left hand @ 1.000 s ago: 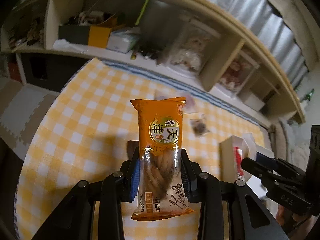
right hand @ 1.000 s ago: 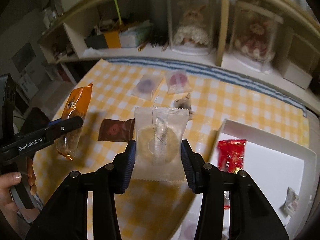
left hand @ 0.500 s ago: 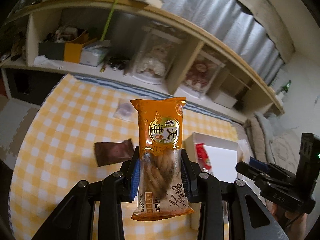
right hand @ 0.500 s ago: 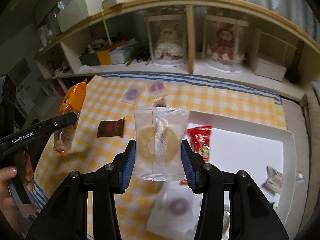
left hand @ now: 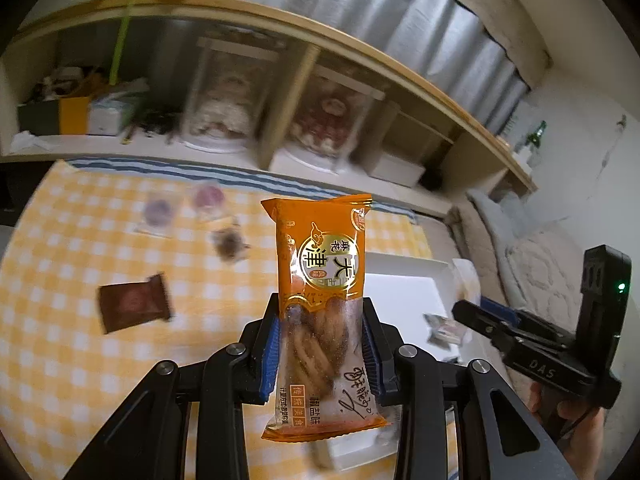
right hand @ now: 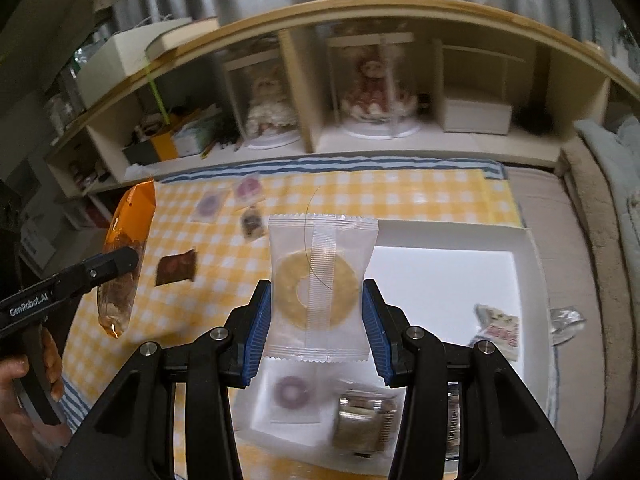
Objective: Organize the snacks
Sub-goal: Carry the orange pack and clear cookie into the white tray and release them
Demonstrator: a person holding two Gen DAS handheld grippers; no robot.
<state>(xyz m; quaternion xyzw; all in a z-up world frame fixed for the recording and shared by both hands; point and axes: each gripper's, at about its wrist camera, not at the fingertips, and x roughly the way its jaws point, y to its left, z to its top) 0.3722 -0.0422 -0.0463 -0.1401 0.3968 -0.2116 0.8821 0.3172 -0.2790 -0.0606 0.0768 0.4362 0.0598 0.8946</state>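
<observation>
My left gripper (left hand: 320,336) is shut on an orange twist-pastry packet (left hand: 322,280), held upright above the yellow checked cloth, near the left edge of the white tray (left hand: 404,296). The same orange packet (right hand: 124,256) shows at the left of the right wrist view. My right gripper (right hand: 318,316) is shut on a clear packet with a yellow ring biscuit (right hand: 320,280), held over the white tray (right hand: 460,284). In the tray lie a purple-ring packet (right hand: 294,392), a silvery packet (right hand: 362,420) and a small printed packet (right hand: 500,328).
On the checked cloth lie a brown packet (left hand: 134,302), two purple-ring packets (left hand: 160,210) and a small dark sweet (left hand: 228,244). A low wooden shelf (right hand: 360,144) with dolls in cases stands behind. A crumpled clear wrapper (right hand: 566,320) lies right of the tray.
Both grippers have swung to the right and risen a little, still holding their packets. The white tray has come under the right gripper and nearer the left one.
</observation>
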